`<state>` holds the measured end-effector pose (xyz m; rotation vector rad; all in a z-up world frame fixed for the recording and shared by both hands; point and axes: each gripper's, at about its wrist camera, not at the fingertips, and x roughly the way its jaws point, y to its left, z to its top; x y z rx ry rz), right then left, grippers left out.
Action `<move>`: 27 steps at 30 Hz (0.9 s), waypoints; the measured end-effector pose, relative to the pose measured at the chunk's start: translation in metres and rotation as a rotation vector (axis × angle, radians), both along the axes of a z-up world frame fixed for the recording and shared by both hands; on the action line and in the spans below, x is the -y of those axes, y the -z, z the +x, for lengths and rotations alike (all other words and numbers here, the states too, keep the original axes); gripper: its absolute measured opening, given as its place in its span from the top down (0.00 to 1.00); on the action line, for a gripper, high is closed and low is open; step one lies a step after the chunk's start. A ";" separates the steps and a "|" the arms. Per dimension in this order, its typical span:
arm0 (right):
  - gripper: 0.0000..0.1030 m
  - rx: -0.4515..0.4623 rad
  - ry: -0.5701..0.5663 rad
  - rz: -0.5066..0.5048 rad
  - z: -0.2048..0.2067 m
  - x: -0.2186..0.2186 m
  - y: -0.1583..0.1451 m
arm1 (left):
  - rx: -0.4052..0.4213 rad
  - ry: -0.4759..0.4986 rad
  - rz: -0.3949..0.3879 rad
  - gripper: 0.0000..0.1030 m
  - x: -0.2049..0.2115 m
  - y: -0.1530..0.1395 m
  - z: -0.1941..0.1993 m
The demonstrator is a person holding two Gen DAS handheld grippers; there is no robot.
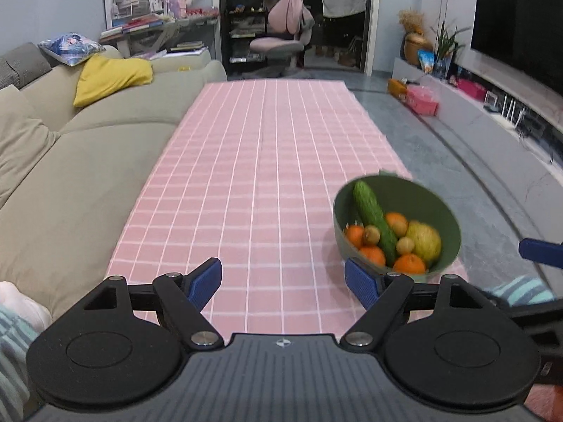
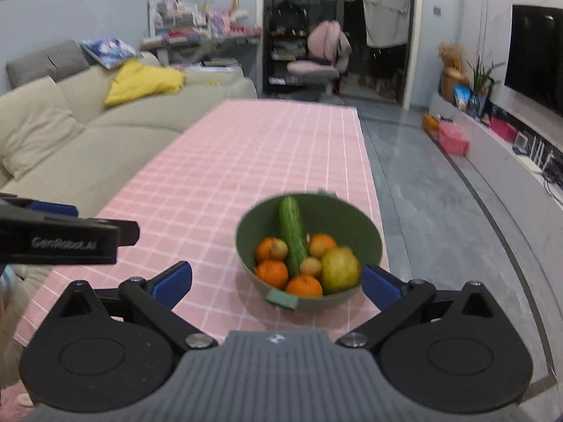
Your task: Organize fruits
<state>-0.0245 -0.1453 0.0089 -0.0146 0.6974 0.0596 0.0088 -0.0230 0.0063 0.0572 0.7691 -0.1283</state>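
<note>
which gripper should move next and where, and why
Probably the right gripper: ease it forward and down toward the green bowl. It is open and empty, and the bowl, with its cucumber and oranges, sits straight ahead between its fingers, while the left gripper, also open, faces bare tablecloth.

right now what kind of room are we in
Most likely a home living room: a beige sofa runs along the table with the pink checked cloth, and a large TV hangs on the opposite wall. A green bowl of fruit sits on the cloth.
</note>
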 end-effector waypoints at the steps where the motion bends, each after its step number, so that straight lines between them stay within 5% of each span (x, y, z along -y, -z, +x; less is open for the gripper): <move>1: 0.04 -0.016 0.006 0.011 0.002 0.002 0.004 | -0.018 0.003 0.012 0.10 0.002 0.004 0.002; 8: 0.04 -0.071 0.020 0.025 0.018 0.004 0.025 | -0.119 -0.009 0.019 0.10 0.004 0.025 0.008; 27: 0.04 -0.100 0.028 0.036 0.025 0.009 0.031 | -0.141 -0.034 0.022 0.10 0.003 0.027 0.008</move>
